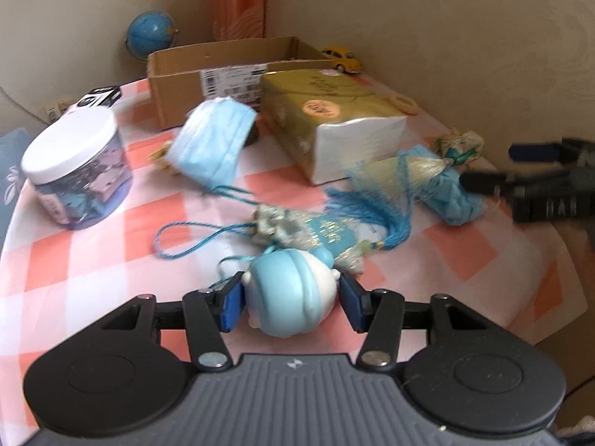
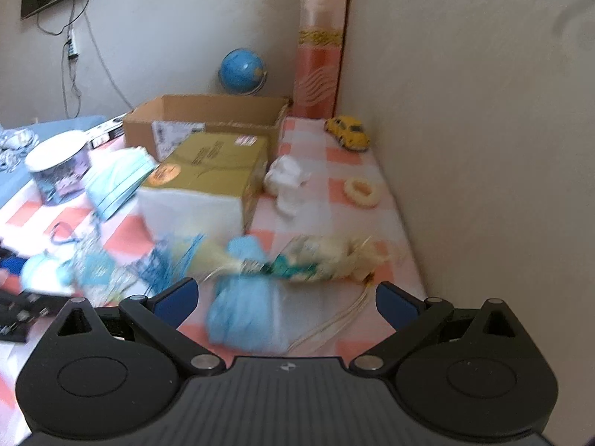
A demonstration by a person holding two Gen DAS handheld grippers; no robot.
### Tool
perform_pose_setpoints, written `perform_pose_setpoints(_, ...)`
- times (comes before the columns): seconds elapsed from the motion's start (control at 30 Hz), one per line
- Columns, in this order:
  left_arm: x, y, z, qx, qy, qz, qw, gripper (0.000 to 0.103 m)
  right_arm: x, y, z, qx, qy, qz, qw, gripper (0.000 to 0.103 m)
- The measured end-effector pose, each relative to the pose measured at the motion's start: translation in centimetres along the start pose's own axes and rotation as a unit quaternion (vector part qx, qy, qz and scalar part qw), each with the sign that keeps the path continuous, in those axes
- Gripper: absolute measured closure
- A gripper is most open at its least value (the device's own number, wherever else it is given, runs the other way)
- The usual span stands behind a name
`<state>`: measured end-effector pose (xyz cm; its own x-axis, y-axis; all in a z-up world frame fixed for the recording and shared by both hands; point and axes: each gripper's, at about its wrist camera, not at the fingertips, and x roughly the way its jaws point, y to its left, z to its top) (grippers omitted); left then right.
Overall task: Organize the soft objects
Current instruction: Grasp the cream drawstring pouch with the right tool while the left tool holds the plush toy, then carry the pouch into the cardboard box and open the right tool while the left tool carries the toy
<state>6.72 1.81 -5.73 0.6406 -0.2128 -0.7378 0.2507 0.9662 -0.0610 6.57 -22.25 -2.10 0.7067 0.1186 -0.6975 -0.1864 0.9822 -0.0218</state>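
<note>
- The left gripper [image 1: 291,299] sits low in the middle of its view with a round blue and white squishy toy [image 1: 292,291] between its blue pads. The left pad touches the toy; the right pad looks just off it, so I cannot tell if the grip is firm.
- Just above the toy lies a blue pouch [image 1: 316,232] with a looped cord and a blue tassel [image 1: 375,210].
- The right gripper [image 2: 286,303] is spread wide at the bottom of its view, holding nothing. A soft blue bundle [image 2: 247,314] lies on the checked tablecloth [image 2: 319,141] between its fingers, blurred.
- Behind the bundle lies a cream and green bunch of fibres [image 2: 319,258].
- In the middle of the left view a gold tissue pack [image 1: 331,119] stands beside a blue face mask [image 1: 215,141].
- A cardboard box [image 1: 223,70] sits behind them, upper centre.
- A white-lidded jar [image 1: 76,169] stands at the left edge.
- A globe [image 1: 150,33] and a yellow toy car [image 1: 342,58] sit by the wall.
</note>
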Motion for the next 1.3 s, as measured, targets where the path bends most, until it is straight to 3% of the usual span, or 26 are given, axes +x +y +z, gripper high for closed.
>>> perform_pose_setpoints(0.3, 0.3, 0.3, 0.1, -0.004, 0.000, -0.001, 1.0000, 0.050, 1.8, -1.5, 2.9, -0.020, -0.026, -0.022, 0.999, 0.012)
perform_pose_setpoints(0.43, 0.4, 0.4, 0.1, -0.006, 0.001, -0.002, 1.0000, 0.050, 3.7, -2.2, 2.7, -0.014, 0.008, -0.017, 1.000, 0.026)
perform_pose_setpoints(0.67, 0.5, 0.2, 0.2, 0.001, 0.004, -0.002, 1.0000, 0.050, 3.8, -2.4, 0.5, -0.004, 0.040, -0.006, 0.999, 0.027)
perform_pose_setpoints(0.8, 0.6, 0.2, 0.2, 0.003, 0.005, -0.001, 1.0000, 0.050, 3.9, -2.7, 1.2, -0.007, 0.029, -0.013, 0.999, 0.025)
perform_pose_setpoints(1.0, 0.6, 0.2, 0.2, 0.006, 0.005, -0.001, 1.0000, 0.050, 5.9, -2.9, 1.4, -0.004, 0.050, -0.008, 0.999, 0.024)
perform_pose_setpoints(1.07, 0.6, 0.3, 0.2, 0.006, 0.006, -0.002, 1.0000, 0.050, 6.0, -2.8, 1.2, 0.000, 0.050, -0.004, 0.999, 0.029)
perform_pose_setpoints(1.13, 0.6, 0.3, 0.3, 0.008, 0.008, -0.002, 0.9999, 0.050, 5.8, -2.9, 1.2, 0.008, 0.053, 0.001, 0.999, 0.041)
perform_pose_setpoints(1.3, 0.5, 0.3, 0.4, 0.015, 0.012, -0.006, 0.9998, 0.051, 4.9, -2.8, 1.5, 0.016, 0.046, -0.002, 0.999, 0.043)
